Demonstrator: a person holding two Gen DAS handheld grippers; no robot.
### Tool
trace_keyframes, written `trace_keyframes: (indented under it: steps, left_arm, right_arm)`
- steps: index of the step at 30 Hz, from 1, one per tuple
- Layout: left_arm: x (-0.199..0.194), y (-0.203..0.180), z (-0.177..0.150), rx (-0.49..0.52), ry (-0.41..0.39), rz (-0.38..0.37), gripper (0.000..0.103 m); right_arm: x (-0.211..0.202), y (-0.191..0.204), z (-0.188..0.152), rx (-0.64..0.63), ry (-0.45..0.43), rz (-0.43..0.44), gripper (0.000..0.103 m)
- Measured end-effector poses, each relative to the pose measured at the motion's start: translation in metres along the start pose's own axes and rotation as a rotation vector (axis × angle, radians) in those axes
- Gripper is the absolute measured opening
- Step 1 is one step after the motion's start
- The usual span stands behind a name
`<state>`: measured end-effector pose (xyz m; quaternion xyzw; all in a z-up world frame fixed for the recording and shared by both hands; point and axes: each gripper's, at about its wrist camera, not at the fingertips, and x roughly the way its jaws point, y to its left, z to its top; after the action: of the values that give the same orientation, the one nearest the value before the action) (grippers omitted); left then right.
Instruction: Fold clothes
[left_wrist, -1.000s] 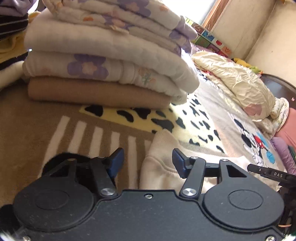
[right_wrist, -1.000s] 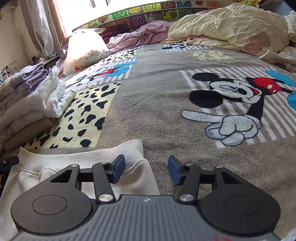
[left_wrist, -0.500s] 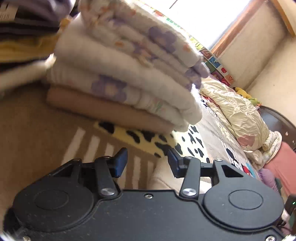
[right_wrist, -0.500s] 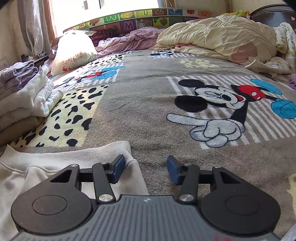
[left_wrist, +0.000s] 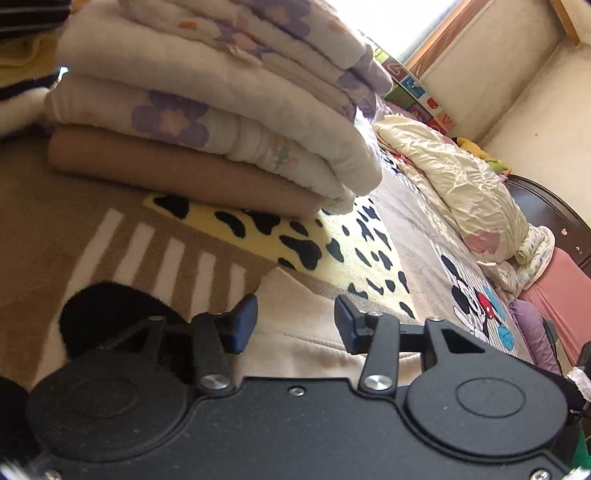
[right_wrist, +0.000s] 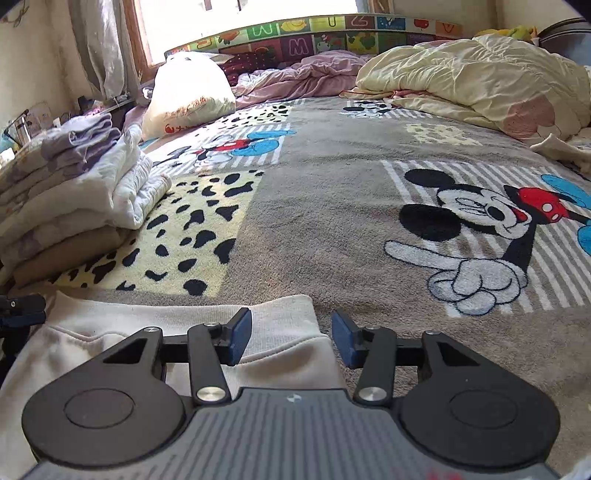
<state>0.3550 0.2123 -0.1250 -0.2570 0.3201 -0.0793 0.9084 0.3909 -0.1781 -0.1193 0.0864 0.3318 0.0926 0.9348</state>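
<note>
**Operator:** Garment position?

**Inspector:** Cream top (right_wrist: 155, 332) lies flat on the blanket (right_wrist: 332, 206), at the near edge of both views. Its ribbed hem faces away from the cameras. In the right wrist view one hem corner sits between the gripper fingers; the rest of the top extends to the left.

**Operator:** Left gripper?

**Inspector:** Left gripper (left_wrist: 295, 323) is low over the top, jaws spread wide. The blue pads (left_wrist: 242, 326) have only fabric showing behind the gap; nothing is pinched. Contact with the cloth cannot be told.

**Operator:** Right gripper?

**Inspector:** Right gripper (right_wrist: 291, 338) is likewise spread, pads apart, nothing clamped. Its left finger is over the hem; its right finger is over bare blanket just beside the top's edge.

**Operator:** Surroundings?

**Inspector:** Folded stack (left_wrist: 207, 122) stands beyond the top, on the blanket's spotted yellow panel (left_wrist: 332, 240). A tan item is at the bottom, with white and purple-flowered items above. The stack and the top are apart. A crumpled cream quilt (right_wrist: 472, 77) lies far right, a white pillow (right_wrist: 188, 92) near the window, and a pink sheet (right_wrist: 295, 74) between them. An alphabet panel (right_wrist: 314, 35) runs along the far side.
</note>
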Motion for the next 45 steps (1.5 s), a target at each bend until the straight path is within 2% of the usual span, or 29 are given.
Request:
trace_keyframes:
  steps: [2, 4, 6, 10, 13, 16, 21, 23, 24, 25, 27, 30, 34, 38, 40, 43, 45]
  left_arm:
    - [-0.018, -0.015, -0.002, 0.021, -0.049, -0.016, 0.052]
    - [-0.031, -0.028, -0.009, -0.018, -0.072, -0.062, 0.052]
    - [-0.041, -0.046, -0.021, -0.019, -0.06, -0.082, 0.052]
    - [-0.052, -0.102, -0.06, 0.118, -0.017, -0.09, 0.054]
    - [-0.068, -0.132, -0.099, 0.191, 0.025, -0.129, 0.055]
    - [-0.094, -0.157, -0.147, 0.311, 0.033, -0.143, 0.055]
    - [-0.125, -0.188, -0.223, 0.52, 0.042, -0.142, 0.054]
    - [-0.111, -0.2, -0.258, 0.666, 0.095, -0.071, 0.054]
    - [-0.1, -0.204, -0.275, 0.76, 0.155, -0.028, 0.054]
    - [-0.096, -0.205, -0.289, 0.849, 0.108, -0.008, 0.054]
    - [-0.101, -0.21, -0.279, 0.812, 0.118, -0.008, 0.054]
    - [-0.118, -0.206, -0.261, 0.696, 0.039, -0.039, 0.054]
    - [-0.121, -0.2, -0.248, 0.604, 0.054, -0.053, 0.054]
    - [-0.111, -0.219, -0.229, 0.556, 0.078, -0.082, 0.054]
    - [-0.101, -0.25, -0.212, 0.57, 0.077, -0.115, 0.054]
    - [-0.074, -0.309, -0.198, 0.677, 0.141, -0.189, 0.054]
    - [-0.055, -0.35, -0.196, 0.749, 0.177, -0.222, 0.054]
  right_arm:
    - [-0.04, -0.019, -0.003, 0.059, -0.054, -0.006, 0.049]
    - [-0.081, -0.045, -0.016, 0.147, -0.089, -0.006, 0.05]
    - [-0.12, -0.068, -0.038, 0.228, -0.119, -0.019, 0.051]
    - [-0.184, -0.105, -0.095, 0.371, -0.168, -0.042, 0.051]
    - [-0.208, -0.118, -0.139, 0.474, -0.184, -0.024, 0.054]
    - [-0.216, -0.121, -0.175, 0.52, -0.177, 0.004, 0.055]
    - [-0.22, -0.122, -0.191, 0.514, -0.139, 0.04, 0.058]
    - [-0.219, -0.128, -0.197, 0.553, -0.119, 0.058, 0.058]
    - [-0.217, -0.13, -0.199, 0.575, -0.104, 0.069, 0.059]
    - [-0.216, -0.132, -0.201, 0.598, -0.093, 0.081, 0.059]
    - [-0.216, -0.131, -0.205, 0.626, -0.079, 0.107, 0.059]
    - [-0.215, -0.126, -0.21, 0.64, -0.072, 0.129, 0.059]
    - [-0.212, -0.125, -0.213, 0.651, -0.092, 0.135, 0.057]
    - [-0.21, -0.121, -0.215, 0.635, -0.116, 0.118, 0.058]
    - [-0.214, -0.11, -0.218, 0.59, -0.116, 0.093, 0.058]
    - [-0.223, -0.102, -0.226, 0.584, -0.12, 0.084, 0.058]
    - [-0.234, -0.106, -0.238, 0.653, -0.15, 0.087, 0.056]
